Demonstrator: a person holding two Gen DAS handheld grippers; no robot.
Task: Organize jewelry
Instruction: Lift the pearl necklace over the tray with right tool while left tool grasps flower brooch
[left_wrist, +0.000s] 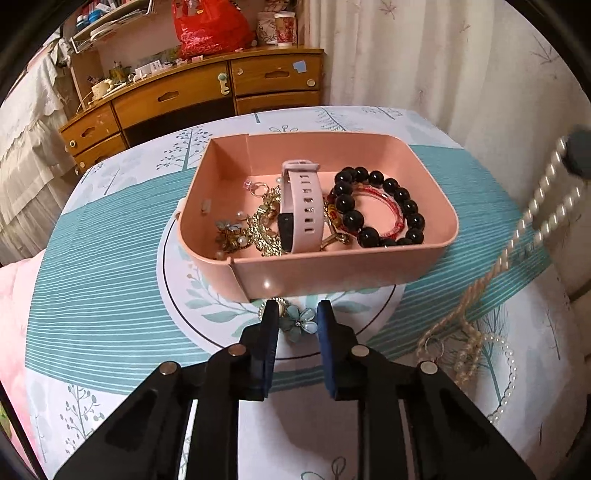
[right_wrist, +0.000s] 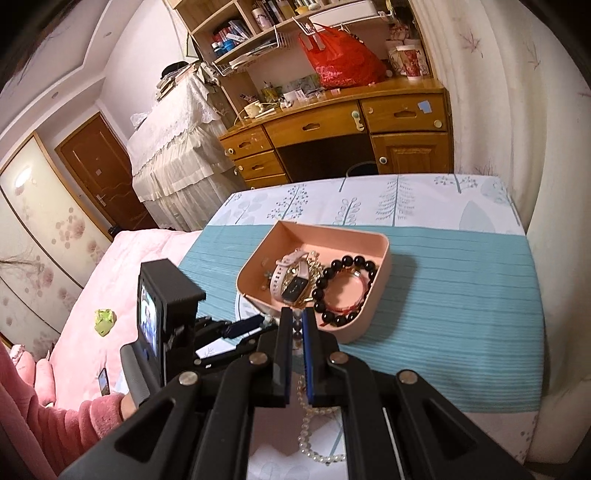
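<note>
A pink tray (left_wrist: 332, 271) on the table holds a pink-strap watch (left_wrist: 299, 206), a black bead bracelet (left_wrist: 384, 206), a red cord bracelet (left_wrist: 391, 210) and gold chain jewelry (left_wrist: 262, 229). My left gripper (left_wrist: 295, 314) is open just before the tray's front wall, its fingers either side of a blue flower ornament (left_wrist: 301, 323) lying on the cloth. My right gripper (right_wrist: 295, 317) is shut on a pearl necklace (right_wrist: 306, 424) and holds it up near the tray (right_wrist: 380, 273); the strand (left_wrist: 532, 214) hangs down at the right of the left wrist view.
The table has a teal and white patterned cloth (left_wrist: 110, 266). A wooden desk (left_wrist: 207, 88) with a red bag (left_wrist: 210, 29) stands behind. A pink bed (right_wrist: 122, 280) lies to the left. Curtains (left_wrist: 443, 55) hang at the right.
</note>
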